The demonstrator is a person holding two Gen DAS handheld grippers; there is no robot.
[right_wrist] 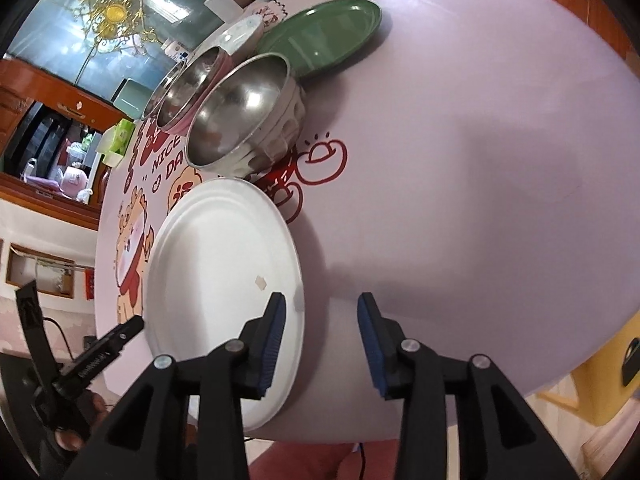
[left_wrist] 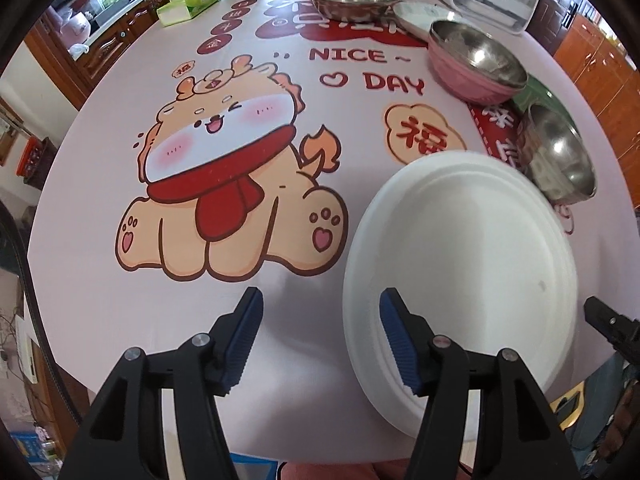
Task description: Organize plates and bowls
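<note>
The white plate (left_wrist: 460, 264) lies flat at the near edge of the table (right_wrist: 480, 160), just in front of the steel bowl (right_wrist: 244, 116). Both claws stand open and hold nothing: the left gripper (left_wrist: 320, 344) straddles the plate's left rim, the right gripper (right_wrist: 322, 340) its right rim. To lift the plate cleanly, I judge each claw should bite squarely on the rim and rise level. Beyond the bowl sits the green plate (right_wrist: 324, 40); right of the white plate the table is bare, giving room to move.
</note>
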